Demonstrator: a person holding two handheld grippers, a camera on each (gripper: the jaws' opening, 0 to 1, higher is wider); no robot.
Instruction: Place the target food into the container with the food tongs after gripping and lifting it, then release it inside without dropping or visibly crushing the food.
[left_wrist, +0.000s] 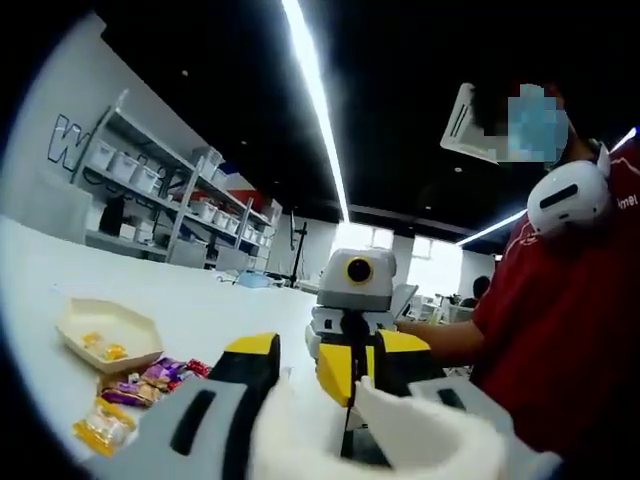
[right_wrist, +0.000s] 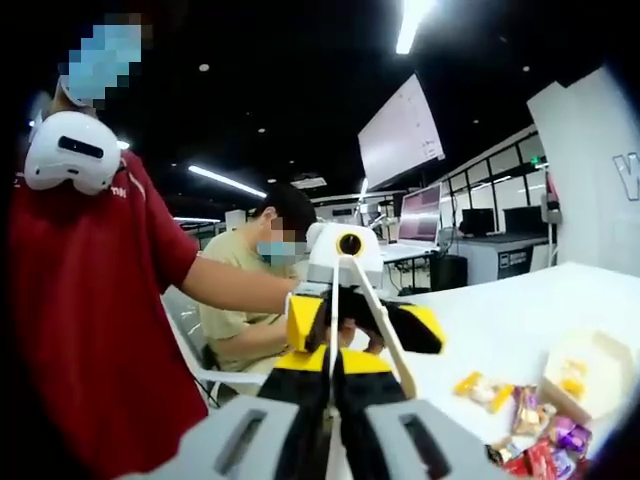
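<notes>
We've got long ceiling light strips (left_wrist: 318, 100) blazing against a dark ceiling, with a bright window (left_wrist: 370, 238) blown out in the left gripper view. The white table (left_wrist: 200, 305) glares a bit. Fisheye bending is heavy at the edges, shelves (left_wrist: 160, 190) curve, and everything looks soft, a little blurry.

One pale hexagonal container (left_wrist: 105, 330) sits on the tabletop (left_wrist: 210, 305), with two yellow pieces of food (left_wrist: 104, 346) inside it as the left gripper view shows them. One loose heap of wrapped snacks (left_wrist: 150, 380) lies beside it; the wrappers overlap too much to count. One yellow packet (left_wrist: 103, 425) lies apart. Two hand-held grippers show: the left (left_wrist: 315, 385) and the right (right_wrist: 335, 370).
</notes>
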